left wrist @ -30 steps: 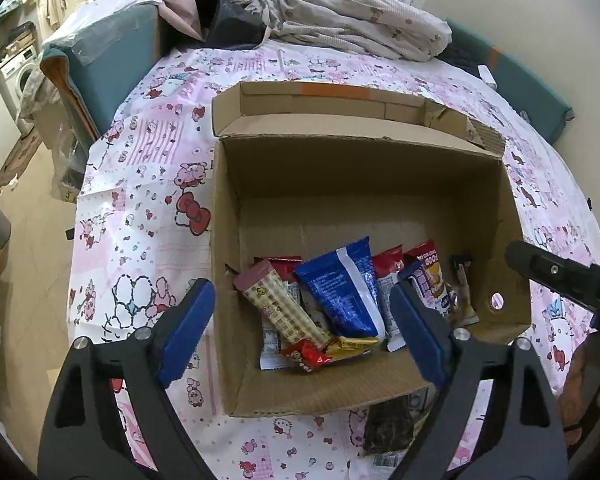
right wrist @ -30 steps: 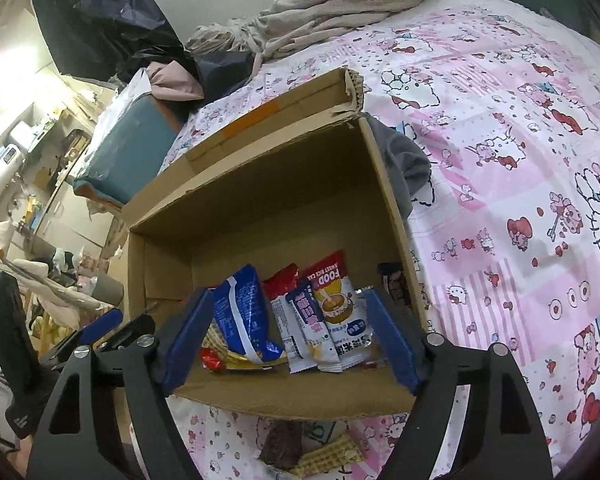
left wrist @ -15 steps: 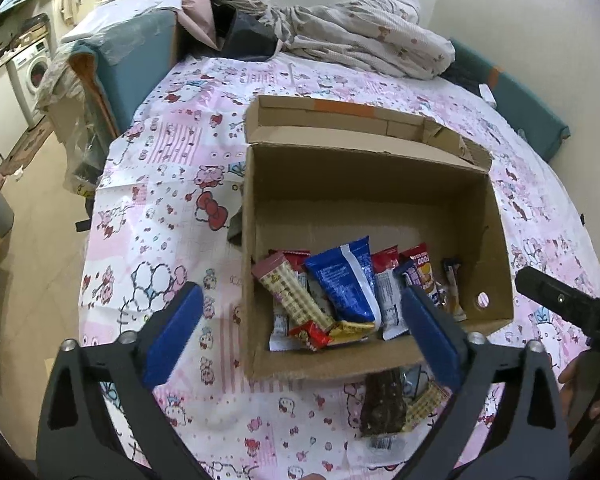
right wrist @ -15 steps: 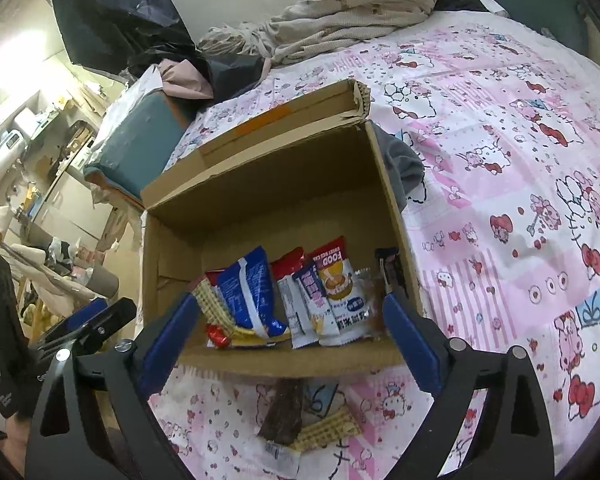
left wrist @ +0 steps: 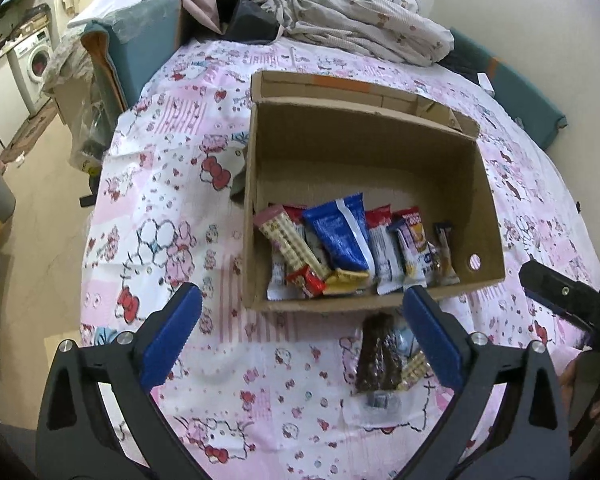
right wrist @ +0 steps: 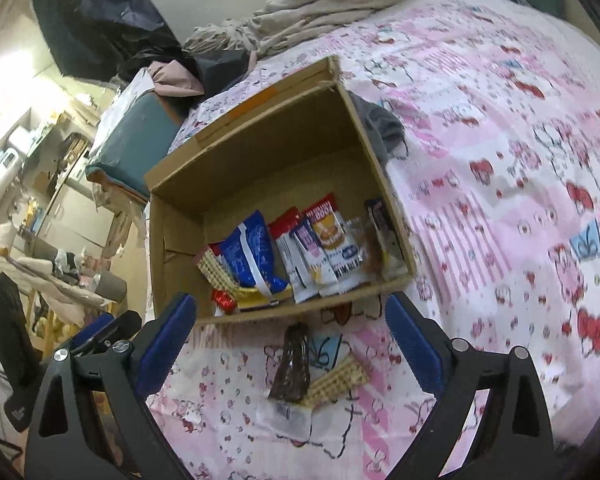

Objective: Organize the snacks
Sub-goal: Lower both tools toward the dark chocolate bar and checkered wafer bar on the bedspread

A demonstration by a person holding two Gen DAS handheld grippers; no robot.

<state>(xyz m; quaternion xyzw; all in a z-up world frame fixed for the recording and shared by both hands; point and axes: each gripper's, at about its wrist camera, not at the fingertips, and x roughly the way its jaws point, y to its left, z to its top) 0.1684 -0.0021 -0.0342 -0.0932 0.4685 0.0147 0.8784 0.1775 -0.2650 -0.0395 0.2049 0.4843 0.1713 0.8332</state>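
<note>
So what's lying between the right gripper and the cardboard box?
Two snacks on the bedsheet: a dark bar and a wafer pack, seen from both wrist views.

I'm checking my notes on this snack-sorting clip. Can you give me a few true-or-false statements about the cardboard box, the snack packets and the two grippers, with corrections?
1. The brown cardboard box stands on the pink cartoon-print cloth. True.
2. The blue snack bag with a white stripe lies outside the box. False: it lies inside, among other packets.
3. A dark brown chocolate bar in a clear wrapper lies on the cloth in front of the box. True.
4. The left gripper is clamped on a packet. False: its jaws are open and hold nothing.
5. The right gripper holds the pale waffle-pattern wafer packet. False: that packet lies on the cloth and the jaws are open.
</note>
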